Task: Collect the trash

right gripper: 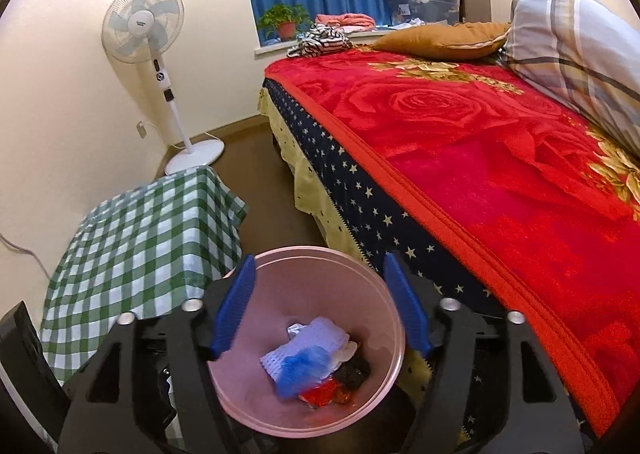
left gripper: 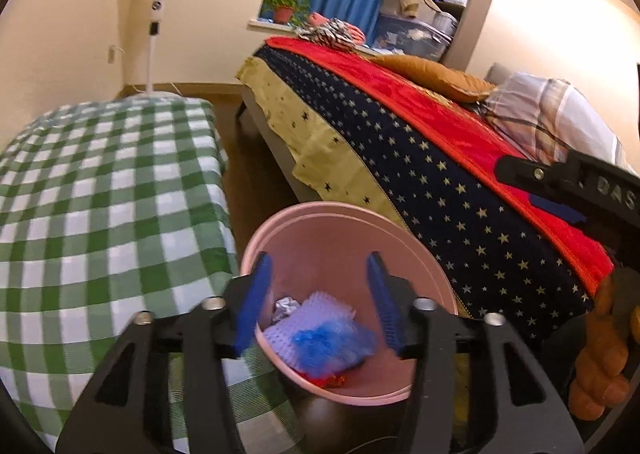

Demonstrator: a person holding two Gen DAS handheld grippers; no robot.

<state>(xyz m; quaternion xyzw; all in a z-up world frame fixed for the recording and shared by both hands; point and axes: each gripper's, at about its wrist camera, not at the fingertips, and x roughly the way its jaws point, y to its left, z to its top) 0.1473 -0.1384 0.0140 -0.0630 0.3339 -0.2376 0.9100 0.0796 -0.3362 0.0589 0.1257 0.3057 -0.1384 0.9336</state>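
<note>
A pink waste bin stands on the floor between a checked table and a bed. Inside it lie a lavender mesh piece, a blurred blue scrap and a bit of red wrapper. My left gripper hangs open over the bin with nothing between its blue pads. From the right wrist, the same bin shows the blue scrap, the mesh piece, a red wrapper and a dark lump. My right gripper is open above it and holds nothing.
A table under a green checked cloth stands left of the bin. The bed with a red rose blanket and star-print sheet runs along the right. A white pedestal fan stands in the far corner. A gloved hand shows at the right edge.
</note>
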